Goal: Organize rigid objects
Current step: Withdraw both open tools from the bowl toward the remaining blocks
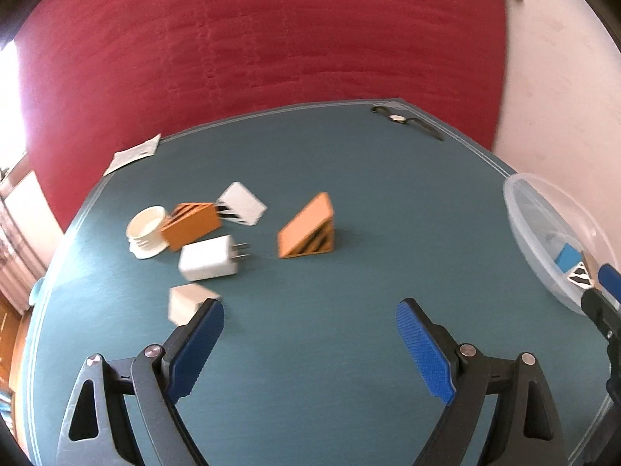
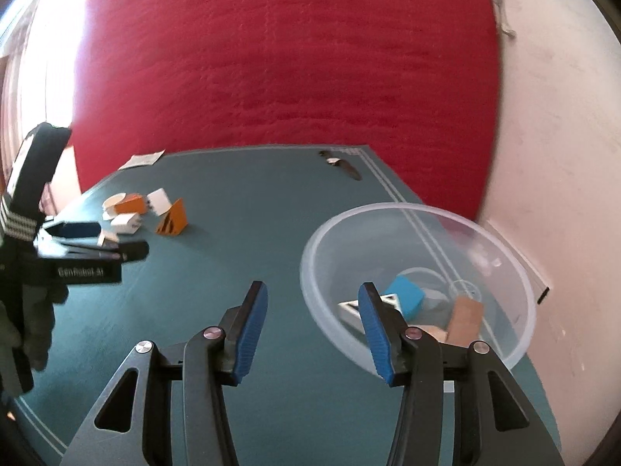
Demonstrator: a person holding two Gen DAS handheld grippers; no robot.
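Observation:
Loose pieces lie on the teal mat (image 1: 349, 178): an orange striped wedge (image 1: 306, 229), a white plug charger (image 1: 209, 258), a cream block (image 1: 186, 303), an orange box (image 1: 190, 225), a white round cap (image 1: 145, 231) and a white flat plug (image 1: 242, 204). My left gripper (image 1: 310, 310) is open wide and empty, its left finger (image 1: 202, 334) next to the cream block. A clear plastic bowl (image 2: 388, 207) holds a blue block (image 2: 405, 295), a tan block (image 2: 465, 314) and a white striped piece (image 2: 390, 299). My right gripper (image 2: 312, 291) stands open and empty at the bowl's left rim.
A wristwatch (image 1: 403, 118) lies at the mat's far edge and a paper slip (image 1: 132, 153) at its far left corner. A red wall hanging backs the table, with a pale wall on the right. A gloved hand (image 2: 35, 310) holds the left gripper (image 2: 112, 239).

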